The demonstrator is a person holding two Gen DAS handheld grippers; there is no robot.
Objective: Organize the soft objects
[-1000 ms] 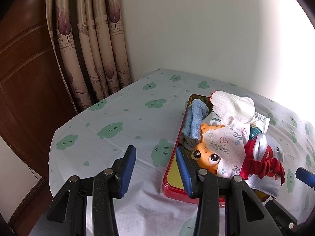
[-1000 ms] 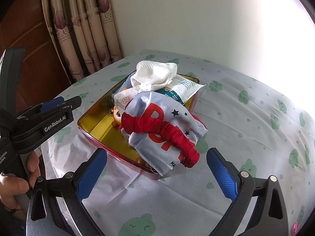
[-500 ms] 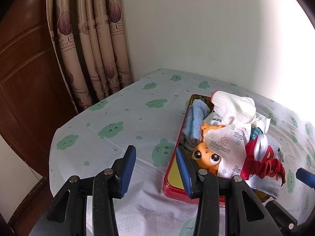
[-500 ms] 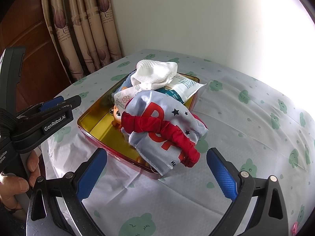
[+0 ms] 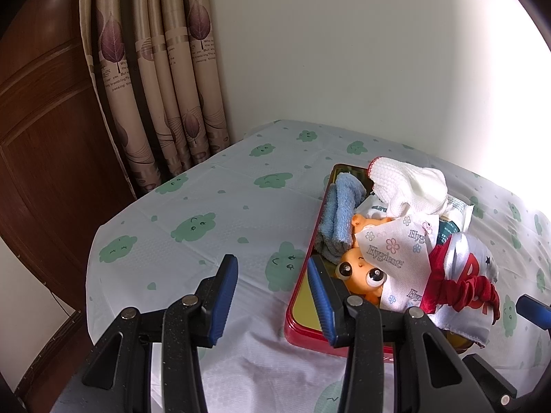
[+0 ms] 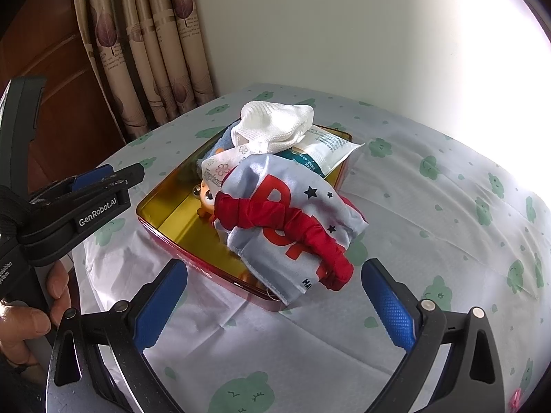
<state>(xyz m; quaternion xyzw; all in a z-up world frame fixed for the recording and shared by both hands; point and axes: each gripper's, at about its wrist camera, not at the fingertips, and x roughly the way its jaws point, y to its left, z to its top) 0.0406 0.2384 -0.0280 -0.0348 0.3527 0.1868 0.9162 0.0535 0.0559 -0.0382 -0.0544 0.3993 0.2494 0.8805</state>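
Note:
A red tin tray with a gold inside sits on the table and holds a pile of soft things: a white knit glove, a folded blue towel, an orange big-eyed toy, a flowered tissue pack, a wipes packet and a grey cloth with red print and red trim. My left gripper is open and empty at the tray's near left corner. My right gripper is open wide and empty, just in front of the cloth.
The table wears a white cloth with green cloud faces. Patterned curtains and a brown wooden door stand at the back left, a white wall behind. The left gripper's body and a hand show at the right view's left edge.

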